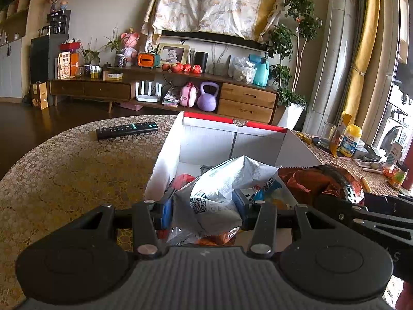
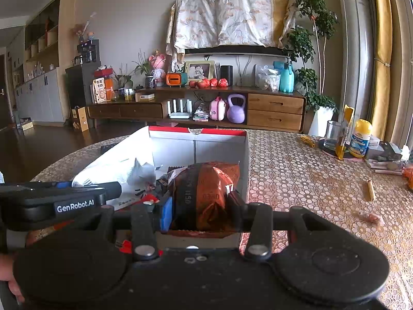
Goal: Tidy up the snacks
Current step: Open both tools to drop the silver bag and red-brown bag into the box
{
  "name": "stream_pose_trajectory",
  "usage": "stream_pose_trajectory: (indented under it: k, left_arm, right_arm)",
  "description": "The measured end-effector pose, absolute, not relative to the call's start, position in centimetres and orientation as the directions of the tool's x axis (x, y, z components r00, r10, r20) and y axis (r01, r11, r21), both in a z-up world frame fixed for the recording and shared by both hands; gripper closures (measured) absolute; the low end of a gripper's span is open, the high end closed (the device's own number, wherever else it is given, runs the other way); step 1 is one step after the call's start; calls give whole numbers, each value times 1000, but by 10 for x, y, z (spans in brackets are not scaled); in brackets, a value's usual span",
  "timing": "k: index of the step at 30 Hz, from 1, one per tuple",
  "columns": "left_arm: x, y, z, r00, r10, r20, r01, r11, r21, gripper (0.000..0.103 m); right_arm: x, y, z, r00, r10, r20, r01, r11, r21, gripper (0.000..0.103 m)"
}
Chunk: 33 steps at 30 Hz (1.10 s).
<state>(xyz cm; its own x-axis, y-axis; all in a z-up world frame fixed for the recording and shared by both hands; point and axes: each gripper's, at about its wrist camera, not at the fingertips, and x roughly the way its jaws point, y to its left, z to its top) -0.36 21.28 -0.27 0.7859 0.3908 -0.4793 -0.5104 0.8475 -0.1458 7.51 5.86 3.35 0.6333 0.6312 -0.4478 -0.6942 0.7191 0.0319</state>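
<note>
A white cardboard box with a red rim (image 1: 165,155) (image 2: 246,160) stands on the patterned table and holds several snack packets. My left gripper (image 1: 204,206) is shut on a silver-white snack bag (image 1: 222,180), held over the box's near left part. My right gripper (image 2: 200,206) is shut on an orange and black snack bag (image 2: 206,188) over the box's near right part. The orange bag (image 1: 317,178) and right gripper body show at the right of the left wrist view. The silver bag (image 2: 134,170) and the left gripper show at the left of the right wrist view.
A black remote (image 1: 127,130) lies on the table left of the box. At the far right stand a glass (image 2: 332,134), a yellow-capped bottle (image 2: 360,138) and small clutter. A small wooden stick (image 2: 371,190) and a wrapped candy (image 2: 371,217) lie right of the box.
</note>
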Motion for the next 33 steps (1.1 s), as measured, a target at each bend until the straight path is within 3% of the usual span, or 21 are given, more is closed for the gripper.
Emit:
stream_pose_trajectory:
  k: [19,22,27,33]
  left_arm:
    - [-2,212,-4,787,390,-479,-508,849,-143,56]
    - [-1,212,-4,793,380,-476,-497,856,-144,48]
    - [0,211,-2,796,375,-476,-490,860,-142,44]
    - [-3,211,2,801,390,-453,-500,853,-150,34]
  right_arm:
    - [77,63,30,630,630,-454,-701,713,16,59]
    - [76,65,29,630,629,-455,-707,708,-2,59]
    - [74,65,31,644,626,-440,-700,714,-10,42]
    - [75,57,36,649,629,-429,-693,721,8,42]
